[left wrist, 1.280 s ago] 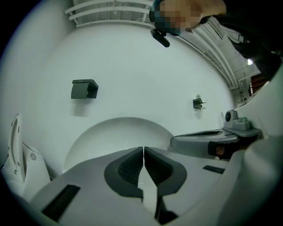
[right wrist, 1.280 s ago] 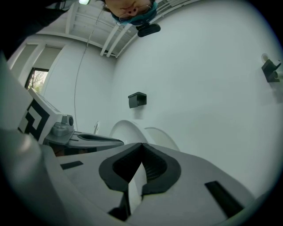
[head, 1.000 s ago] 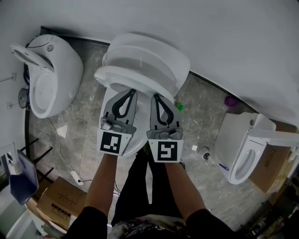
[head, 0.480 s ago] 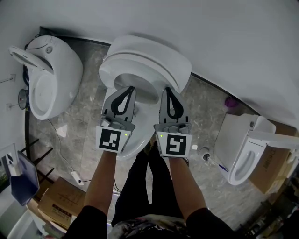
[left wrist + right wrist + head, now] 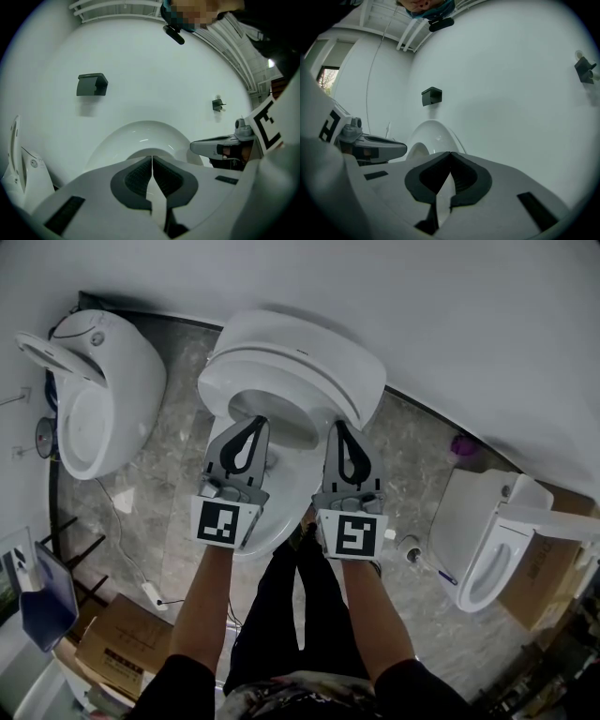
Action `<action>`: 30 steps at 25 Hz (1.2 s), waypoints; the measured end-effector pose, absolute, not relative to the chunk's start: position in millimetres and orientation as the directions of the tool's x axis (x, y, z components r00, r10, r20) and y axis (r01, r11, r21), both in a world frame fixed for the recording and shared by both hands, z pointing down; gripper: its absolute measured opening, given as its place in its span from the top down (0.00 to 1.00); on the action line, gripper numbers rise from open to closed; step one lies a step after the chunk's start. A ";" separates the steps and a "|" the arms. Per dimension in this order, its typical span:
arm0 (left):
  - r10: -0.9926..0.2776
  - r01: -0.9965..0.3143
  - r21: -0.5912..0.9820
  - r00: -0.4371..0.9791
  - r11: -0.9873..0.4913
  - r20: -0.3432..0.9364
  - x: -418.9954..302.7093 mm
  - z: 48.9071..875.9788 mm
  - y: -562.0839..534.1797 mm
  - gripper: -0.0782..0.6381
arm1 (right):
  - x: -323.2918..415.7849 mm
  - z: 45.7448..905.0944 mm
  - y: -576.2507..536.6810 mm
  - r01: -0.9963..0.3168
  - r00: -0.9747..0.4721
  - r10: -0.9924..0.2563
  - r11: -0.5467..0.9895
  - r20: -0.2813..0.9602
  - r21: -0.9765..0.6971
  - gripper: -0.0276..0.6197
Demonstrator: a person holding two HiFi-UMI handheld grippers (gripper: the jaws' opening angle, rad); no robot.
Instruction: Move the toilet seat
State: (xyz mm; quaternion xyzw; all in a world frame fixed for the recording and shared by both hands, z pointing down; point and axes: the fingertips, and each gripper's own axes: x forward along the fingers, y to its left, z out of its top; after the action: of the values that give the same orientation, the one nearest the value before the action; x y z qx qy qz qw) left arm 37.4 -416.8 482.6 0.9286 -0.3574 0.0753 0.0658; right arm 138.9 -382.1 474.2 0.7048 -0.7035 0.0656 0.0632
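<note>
left gripper (image 5: 255, 420), right gripper (image 5: 339, 425) closed; toilet seat (image 5: 291, 367) up; bowl (image 5: 292, 423) part-hidden

Toilet (image 5: 298, 360) against back wall (image 5: 422, 296)

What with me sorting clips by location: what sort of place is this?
Likely a toilet showroom or test room: a left toilet, middle toilet and right toilet line one wall, cardboard box nearby.
</note>
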 end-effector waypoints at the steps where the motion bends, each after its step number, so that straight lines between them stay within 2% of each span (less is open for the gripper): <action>1: -0.655 -0.675 0.068 0.732 -0.735 0.187 36.1 482.4 -416.2 0.85 | 139.3 474.3 -380.9 -1.000 0.002 -0.983 -0.002 0.182 -0.002 0.95; 14: -0.680 -0.700 0.097 0.712 -0.707 0.176 18.5 454.6 -388.3 0.85 | 131.7 437.4 -350.4 -0.998 -0.049 -0.987 0.056 0.155 0.039 0.95; 18: -0.663 -0.691 0.104 0.718 -0.715 0.214 13.2 435.5 -374.4 0.85 | 125.2 409.0 -341.6 -0.994 -0.077 -0.986 0.087 0.147 0.060 0.95; 26: -0.652 -0.674 0.065 0.732 -0.736 0.198 1.4 365.8 -345.7 0.85 | 104.5 329.3 -314.8 -0.985 -0.140 -0.979 0.153 0.150 0.080 0.95; 30: -0.670 -0.686 0.057 0.722 -0.725 0.170 -4.4 326.5 -340.6 0.85 | 98.6 291.2 -308.0 -0.988 -0.143 -0.974 0.151 0.175 0.031 0.95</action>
State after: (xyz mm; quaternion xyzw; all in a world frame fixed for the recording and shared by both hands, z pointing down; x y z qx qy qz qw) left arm -4.4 -340.6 326.5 0.9262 -0.3662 0.0689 0.0581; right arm 98.6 -308.0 291.2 0.6501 -0.7546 0.0458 0.0768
